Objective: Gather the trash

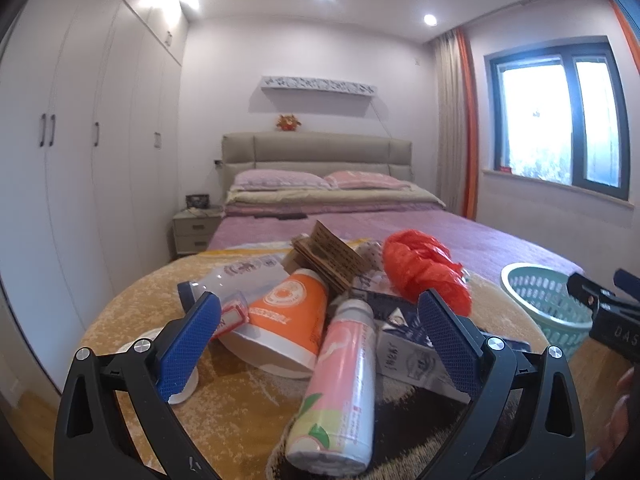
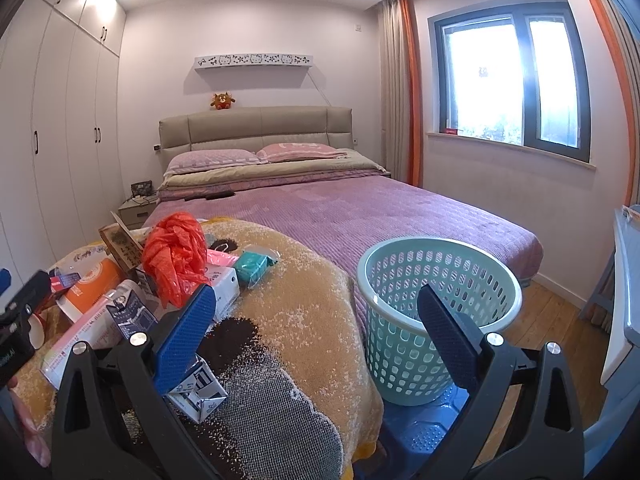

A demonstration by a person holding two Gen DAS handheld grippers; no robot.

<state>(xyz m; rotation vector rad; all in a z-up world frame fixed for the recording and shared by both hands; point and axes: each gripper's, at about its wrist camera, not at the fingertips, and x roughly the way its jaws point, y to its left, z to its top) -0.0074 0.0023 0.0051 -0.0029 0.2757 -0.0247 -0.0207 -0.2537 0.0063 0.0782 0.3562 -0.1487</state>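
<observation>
Hovering over the trash pile with left gripper, fingers spread wide, gripping nothing. Pointing at a pink bottle lying on its side between the blue pads, cap end toward the bed, not touching either pad. Leaning against the bottle's left side: an orange-and-white paper cup, tipped over. Lying just right of the bottle: a dark blue and white carton, partly under the right pad. Sitting behind those: a brown cardboard piece and a crumpled red plastic bag on top of the heap. Resting all of it on a yellow-and-brown blanket at the foot of a bed with a purple cover.

Holding right gripper off to the right of the pile, fingers also spread wide and empty. Showing in the right wrist view a small blue-and-white carton on the blanket, partly behind the left pad; contact cannot be told. Lying near the far edge of the pile: a teal packet. Standing beside the bed corner: a mint green perforated basket, upright on a blue stool, apart from the trash, nothing visible inside.

Peeking in at the right edge of the left view: right gripper, with a bit of hand below it.
</observation>
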